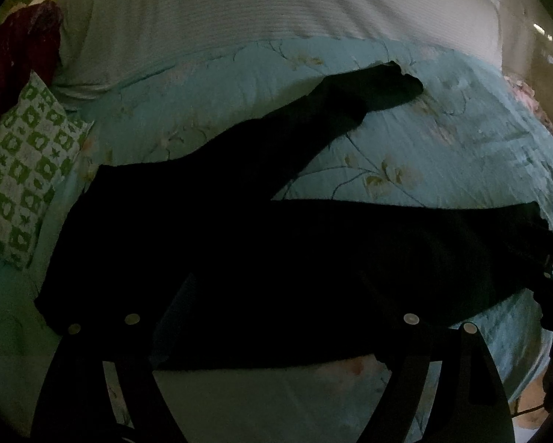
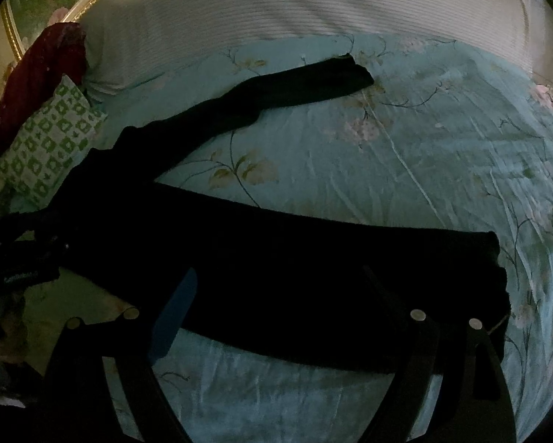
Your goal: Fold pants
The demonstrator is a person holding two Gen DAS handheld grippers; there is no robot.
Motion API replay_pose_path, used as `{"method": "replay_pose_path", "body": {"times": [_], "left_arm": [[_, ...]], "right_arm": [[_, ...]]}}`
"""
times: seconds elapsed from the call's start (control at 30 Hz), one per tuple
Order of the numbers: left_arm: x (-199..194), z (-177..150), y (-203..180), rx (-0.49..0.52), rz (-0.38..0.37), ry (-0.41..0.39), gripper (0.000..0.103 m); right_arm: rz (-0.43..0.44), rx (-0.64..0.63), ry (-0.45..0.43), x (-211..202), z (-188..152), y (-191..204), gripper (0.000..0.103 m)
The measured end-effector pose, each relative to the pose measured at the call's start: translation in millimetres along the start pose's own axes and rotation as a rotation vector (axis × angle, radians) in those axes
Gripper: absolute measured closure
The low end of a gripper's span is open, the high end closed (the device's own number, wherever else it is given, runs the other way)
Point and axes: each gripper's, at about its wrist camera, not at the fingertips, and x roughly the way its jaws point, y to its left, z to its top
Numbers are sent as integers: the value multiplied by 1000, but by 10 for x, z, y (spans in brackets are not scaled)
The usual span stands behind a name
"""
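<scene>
Pants: we see one pair of black cloth pants [image 1: 210,229], lying flat on the bed, two legs spread apart.
Bed: one teal flowery quilt [image 1: 442,147].
Pillows: one green-and-white checked pillow [image 1: 21,181].
Grippers: we hold two; left hand-held gripper [image 1: 272,288] and right hand-held gripper [image 2: 276,284] both gape wide, holding nothing.

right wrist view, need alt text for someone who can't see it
Black pants lie spread on a teal floral bedspread, legs splayed apart in a V, waist toward the left. The open right tongs hover over the near leg, holding nothing. A green-and-white pillow sits at far left.
</scene>
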Motion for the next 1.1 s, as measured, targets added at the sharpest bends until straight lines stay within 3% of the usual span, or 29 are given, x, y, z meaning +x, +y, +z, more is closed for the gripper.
{"method": "replay_pose_path", "body": {"times": [0.47, 0.8, 1.1], "left_arm": [[196, 543, 9, -11, 22, 3, 19], [461, 1240, -53, -1, 36, -12, 19], [902, 1852, -206, 24, 20, 36, 19]], "right_arm": [[10, 37, -5, 118, 328, -197, 17], [24, 59, -78, 247, 1051, -493, 17], [20, 80, -100, 529, 1754, -787, 17]]}}
